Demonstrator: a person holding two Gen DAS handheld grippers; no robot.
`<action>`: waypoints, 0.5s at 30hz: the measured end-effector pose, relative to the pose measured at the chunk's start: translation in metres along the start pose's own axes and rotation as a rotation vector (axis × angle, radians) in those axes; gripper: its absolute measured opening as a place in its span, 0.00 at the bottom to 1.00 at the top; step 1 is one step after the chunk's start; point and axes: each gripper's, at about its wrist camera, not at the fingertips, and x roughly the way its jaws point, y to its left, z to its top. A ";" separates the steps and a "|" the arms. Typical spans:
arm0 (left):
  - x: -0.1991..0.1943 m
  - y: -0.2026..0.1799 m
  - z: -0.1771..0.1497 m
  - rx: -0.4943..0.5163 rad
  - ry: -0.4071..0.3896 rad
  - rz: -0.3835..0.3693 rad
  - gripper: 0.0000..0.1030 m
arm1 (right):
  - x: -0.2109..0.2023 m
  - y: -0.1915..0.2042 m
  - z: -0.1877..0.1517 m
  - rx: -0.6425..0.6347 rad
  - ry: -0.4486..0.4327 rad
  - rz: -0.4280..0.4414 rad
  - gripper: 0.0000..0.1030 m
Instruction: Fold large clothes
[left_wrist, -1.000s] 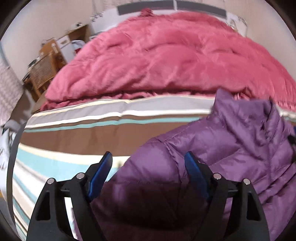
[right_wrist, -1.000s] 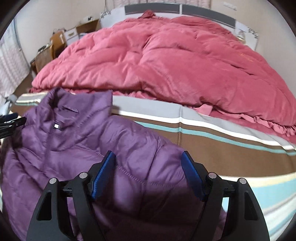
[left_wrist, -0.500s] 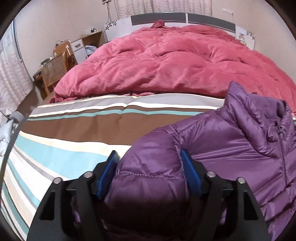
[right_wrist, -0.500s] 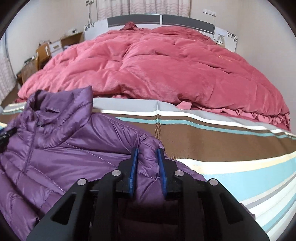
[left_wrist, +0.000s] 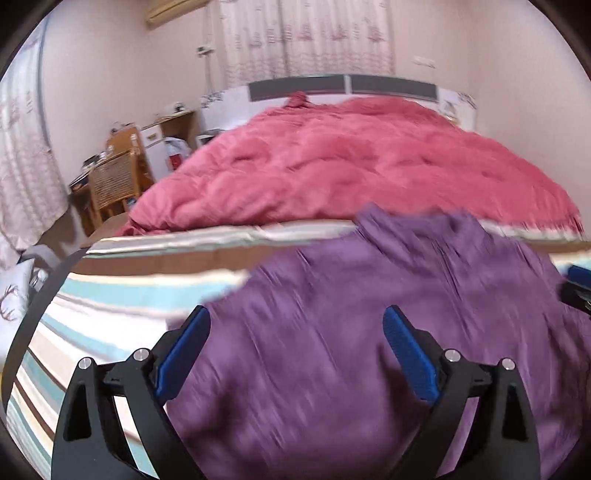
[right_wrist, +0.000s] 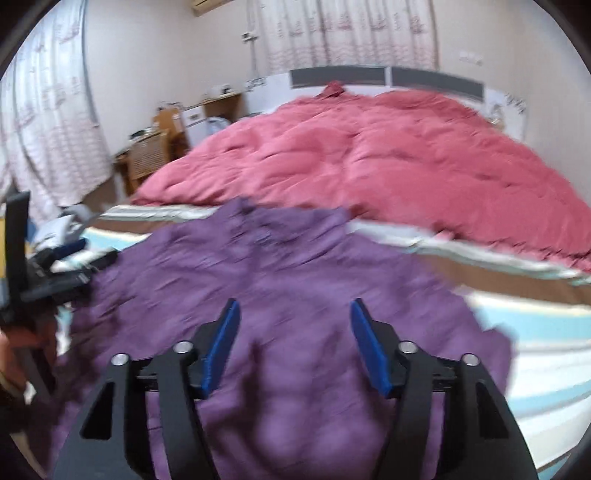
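Observation:
A purple puffer jacket (left_wrist: 424, 266) lies spread on the striped bed sheet (left_wrist: 129, 295), collar toward the far side. My left gripper (left_wrist: 295, 321) hovers over the jacket's left part, its jaws opening wide, and no fabric is pinched between the blue pads (left_wrist: 184, 347). In the right wrist view the same jacket (right_wrist: 277, 258) fills the middle. My right gripper (right_wrist: 294, 310) hangs above it with its jaws opening and nothing caught between them. The left gripper (right_wrist: 55, 266) shows at the left edge there, and the right gripper (left_wrist: 576, 284) at the right edge of the left wrist view. Both views are motion-blurred.
A bulky pink duvet (left_wrist: 351, 166) covers the far half of the bed up to the headboard (left_wrist: 343, 86). A wooden chair (left_wrist: 110, 181) and a cluttered desk stand left of the bed. Curtains hang on the back and left walls. Striped sheet (right_wrist: 535, 321) shows right of the jacket.
Half a second ago each gripper was closed on a fold of the jacket's shoulder. Both have let go, opened, and pulled back and upward; the jacket now lies flat.

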 end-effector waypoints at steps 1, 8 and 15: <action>0.000 -0.006 -0.007 0.023 0.009 -0.003 0.92 | 0.005 0.008 -0.007 -0.007 0.019 0.005 0.52; 0.048 -0.008 -0.028 0.040 0.133 -0.004 0.97 | 0.048 -0.020 -0.035 0.081 0.109 -0.094 0.50; 0.016 0.014 -0.029 -0.041 0.129 -0.039 0.98 | 0.010 -0.028 -0.036 0.166 0.090 -0.025 0.63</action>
